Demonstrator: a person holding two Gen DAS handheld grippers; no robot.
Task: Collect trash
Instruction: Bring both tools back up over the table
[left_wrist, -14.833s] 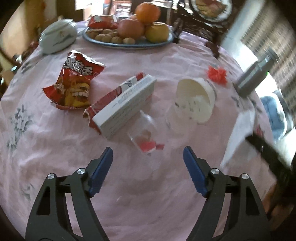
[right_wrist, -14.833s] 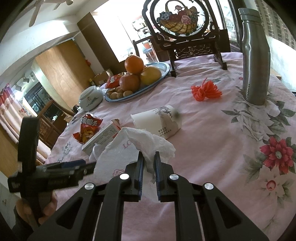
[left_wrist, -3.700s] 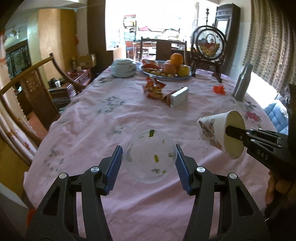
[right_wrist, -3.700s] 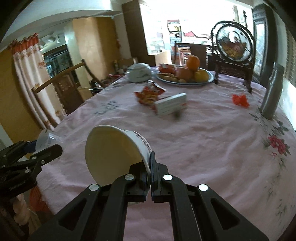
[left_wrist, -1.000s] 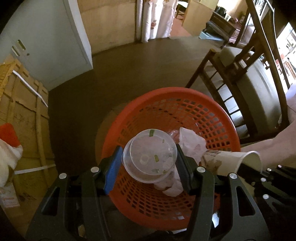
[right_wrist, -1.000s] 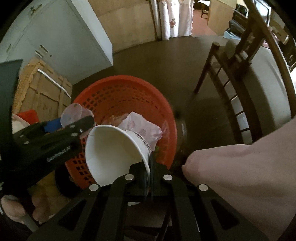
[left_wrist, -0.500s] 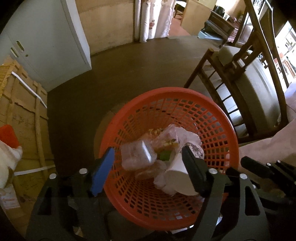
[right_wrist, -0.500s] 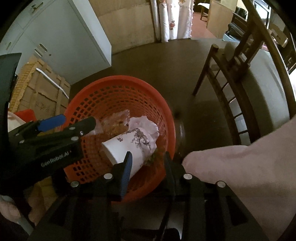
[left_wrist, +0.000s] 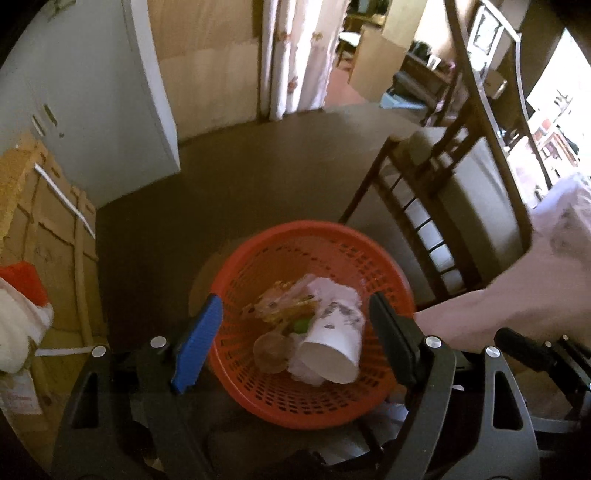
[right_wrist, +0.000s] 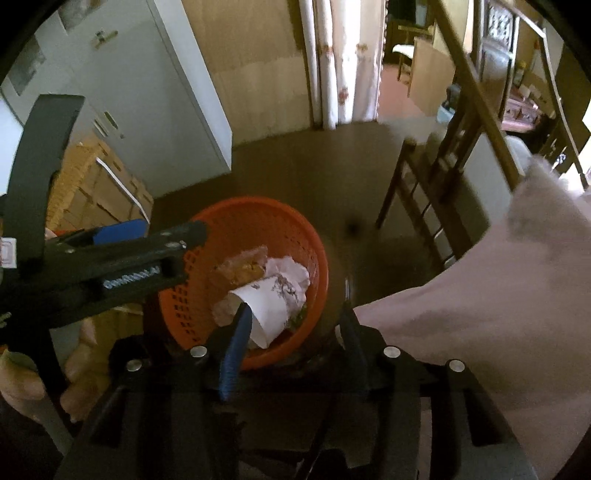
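— Two tongs, both over the floor. What sits furthest left?

— Cardboard boxes (left_wrist: 40, 236) against the wall, with a pale grey cabinet (left_wrist: 92, 110) behind them. In the right wrist view the left tongs (right_wrist: 162, 236) reach in from that side, a blue pad showing on one finger.

— And in the left wrist view?

— The left tongs (left_wrist: 295, 332) are spread wide with nothing between the fingers (left_wrist: 197, 341). They hang above the orange basket (left_wrist: 258, 391), which stands on the dark brown floor (left_wrist: 221, 166).

— Where is the trash?

— Inside the basket. A clear plastic cup (left_wrist: 271, 350) lies toward the left of the heap. Just right of it a white paper cup (left_wrist: 334, 347) lies on its side, mouth toward the camera, touching crumpled white tissue (left_wrist: 332, 291). Yellowish wrappers (left_wrist: 284, 304) sit behind them, and a small green bit (left_wrist: 301, 325) shows between the cups.

— The other tongs?

— The right tongs (right_wrist: 293, 325) are also spread and hold nothing, hovering at the near rim of the basket (right_wrist: 173, 314). The paper cup (right_wrist: 269, 304) shows between the fingers, down in the basket.

— Further right?

— A wooden chair (left_wrist: 461, 177) with a pale seat cushion stands beside the basket. At the far right, a pink cloth (left_wrist: 517, 295) hangs down from the desk edge; curtains (left_wrist: 291, 59) hang at the back.
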